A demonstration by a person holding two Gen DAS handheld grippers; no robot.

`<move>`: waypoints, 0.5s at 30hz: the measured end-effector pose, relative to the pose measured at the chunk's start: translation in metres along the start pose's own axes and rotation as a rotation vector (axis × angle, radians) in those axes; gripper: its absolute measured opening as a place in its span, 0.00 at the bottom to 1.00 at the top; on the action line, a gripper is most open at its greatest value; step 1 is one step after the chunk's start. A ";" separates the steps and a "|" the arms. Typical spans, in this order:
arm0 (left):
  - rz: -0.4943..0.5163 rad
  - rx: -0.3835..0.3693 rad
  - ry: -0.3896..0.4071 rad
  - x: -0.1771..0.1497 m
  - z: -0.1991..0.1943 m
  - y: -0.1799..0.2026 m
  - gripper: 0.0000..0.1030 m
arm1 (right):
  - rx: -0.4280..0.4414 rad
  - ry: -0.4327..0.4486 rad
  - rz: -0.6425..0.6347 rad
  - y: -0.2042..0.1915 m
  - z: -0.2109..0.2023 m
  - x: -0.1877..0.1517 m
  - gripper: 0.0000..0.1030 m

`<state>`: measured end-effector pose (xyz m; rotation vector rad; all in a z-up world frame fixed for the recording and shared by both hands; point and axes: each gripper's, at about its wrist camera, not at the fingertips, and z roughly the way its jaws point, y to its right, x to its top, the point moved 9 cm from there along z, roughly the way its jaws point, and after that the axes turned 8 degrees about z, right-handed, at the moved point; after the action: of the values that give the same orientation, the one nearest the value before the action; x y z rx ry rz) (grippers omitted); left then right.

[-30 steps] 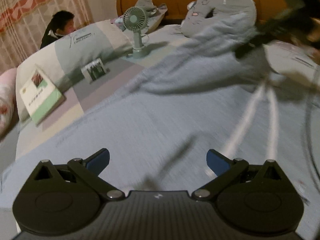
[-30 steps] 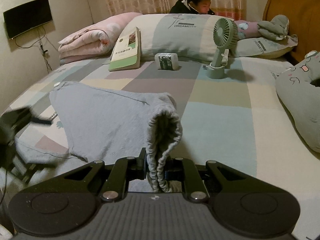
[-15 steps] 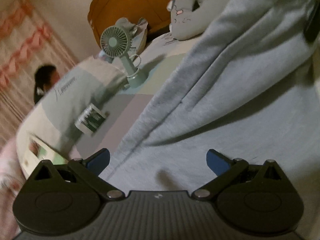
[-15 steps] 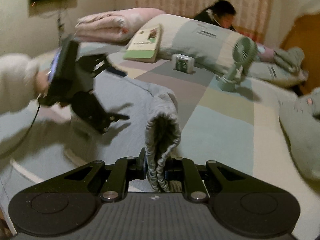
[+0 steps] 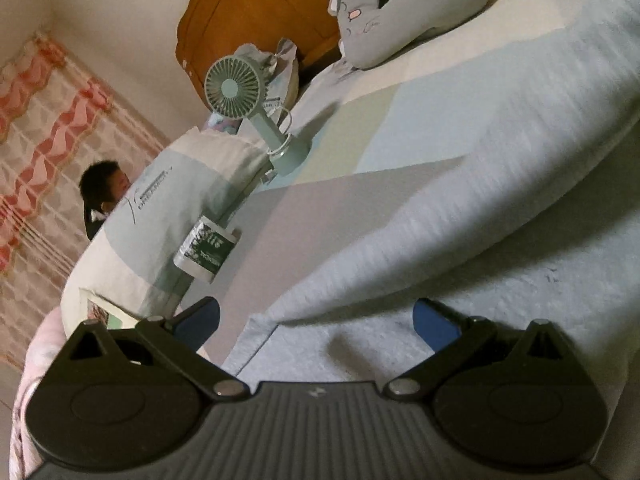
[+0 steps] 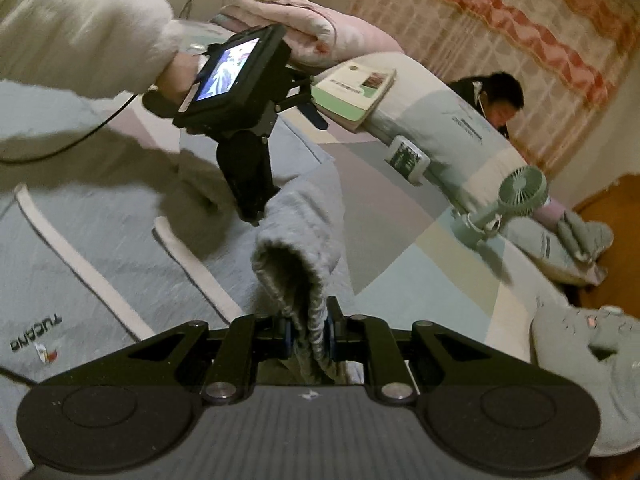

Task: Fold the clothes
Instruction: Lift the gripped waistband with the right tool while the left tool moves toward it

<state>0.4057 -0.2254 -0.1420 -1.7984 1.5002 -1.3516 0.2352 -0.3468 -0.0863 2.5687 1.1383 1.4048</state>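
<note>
While the right-wrist view is read from its left edge, a pale grey sweatshirt [image 6: 92,248] fills the left and lower left of the frame, spread over a bed [image 6: 404,256] with a pastel patchwork sheet; white stripes and a small printed logo show on the cloth. At upper left, a person's hand in a cream fleece sleeve [image 6: 80,28] holds the left gripper [image 6: 308,110], its screen lit, above the garment. At bottom centre, the right gripper [image 6: 308,338] has its fingers pinched tight on a ribbed sleeve cuff [image 6: 296,280], which rises in a soft hump. Toward the right stand a small green fan [image 6: 516,196] and a grey plush pillow [image 6: 580,352].

From the left-wrist view, the left gripper's [image 5: 316,320] fingers are spread wide and hold nothing, with grey cloth beneath and beyond them.

Judging by the drape, the sweatshirt is thick, limp and light, and will sag and slide. Ribbed cuffs, hem and seams look like the firmest places to grip.
</note>
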 end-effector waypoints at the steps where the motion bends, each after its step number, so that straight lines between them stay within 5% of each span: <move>1: 0.017 0.008 0.009 0.001 -0.001 0.001 0.99 | -0.007 0.004 -0.014 -0.001 -0.001 0.000 0.18; 11: 0.224 0.073 0.107 0.012 -0.003 0.011 0.99 | -0.002 0.017 -0.027 -0.008 -0.001 -0.004 0.18; 15: 0.325 0.037 0.140 0.016 0.002 0.019 0.93 | 0.010 0.012 -0.015 -0.010 -0.002 -0.007 0.18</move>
<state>0.3970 -0.2466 -0.1520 -1.3863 1.7392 -1.3507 0.2261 -0.3441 -0.0933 2.5557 1.1667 1.4176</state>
